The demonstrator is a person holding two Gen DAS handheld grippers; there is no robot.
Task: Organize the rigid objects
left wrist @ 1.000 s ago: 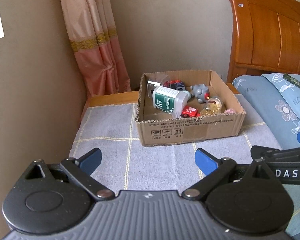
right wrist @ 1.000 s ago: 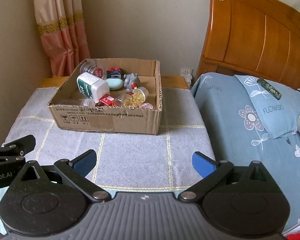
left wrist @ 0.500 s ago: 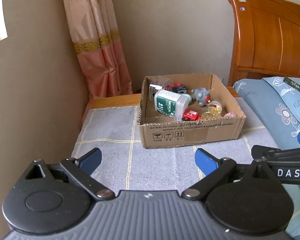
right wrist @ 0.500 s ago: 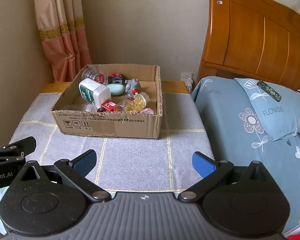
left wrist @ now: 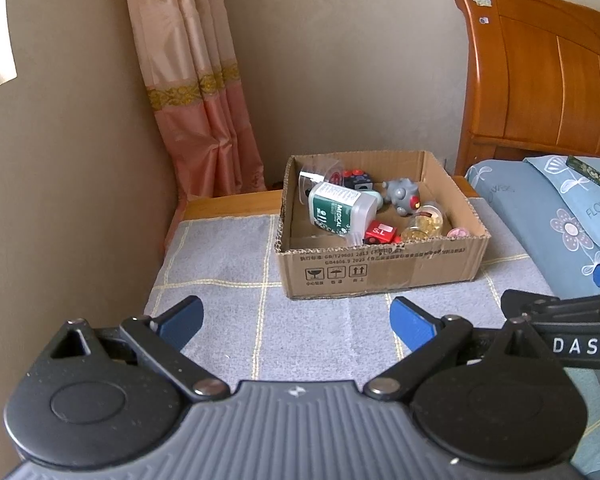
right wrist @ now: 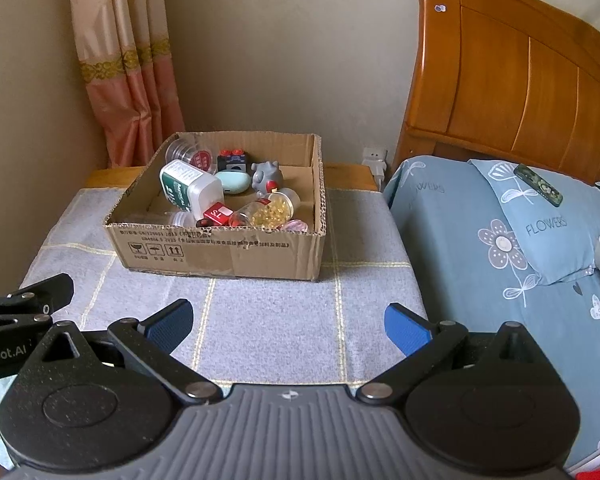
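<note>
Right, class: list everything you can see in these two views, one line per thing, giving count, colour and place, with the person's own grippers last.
cardboard box: 1, brown, on the grey cloth
medical bottle: 1, green and white, lying in the box
capsule jar: 1, clear with yellow capsules, lying in the box
toy figure: 1, grey, in the box
red block: 1, red, near the box's front wall
oval case: 1, pale teal, mid-box
cloth: 1, grey, yellow grid, on the table
curtain: 1, pink, back corner
headboard: 1, orange wood
pillow: 1, blue floral
left gripper: 1, black, blue pads, open
right gripper: 1, same, open
</note>
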